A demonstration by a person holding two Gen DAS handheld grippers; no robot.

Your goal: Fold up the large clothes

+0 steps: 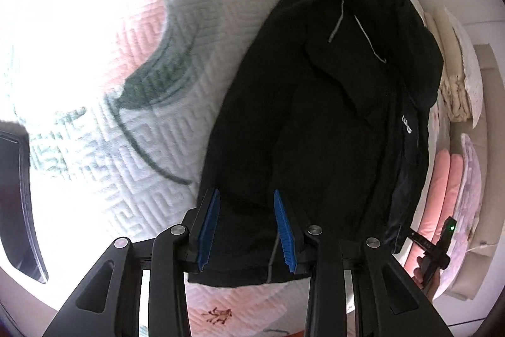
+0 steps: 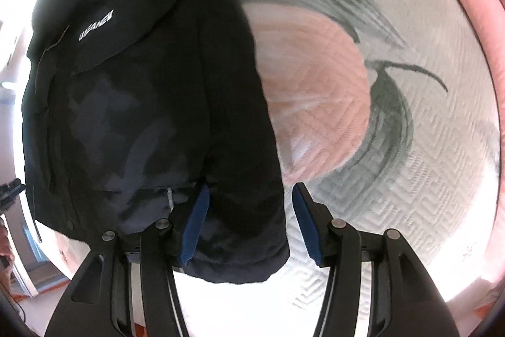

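A black jacket point(image 1: 315, 116) with grey piping and a white logo lies lengthwise on a quilted bedspread point(image 1: 110, 68). My left gripper point(image 1: 246, 198) is open, its blue pads either side of the jacket's near hem. In the right wrist view the same jacket point(image 2: 142, 100) fills the left half. My right gripper point(image 2: 251, 195) is open over the jacket's near right corner, with the left pad over the cloth and the right pad over the bedspread point(image 2: 394, 179). Neither gripper holds the cloth.
The bedspread is white with pink and dark green leaf prints. Folded pink and cream bedding point(image 1: 454, 179) is stacked at the right edge of the left wrist view. A dark object point(image 1: 19, 195) sits at its left edge. The other gripper's tip point(image 1: 438, 242) shows near the jacket's right hem.
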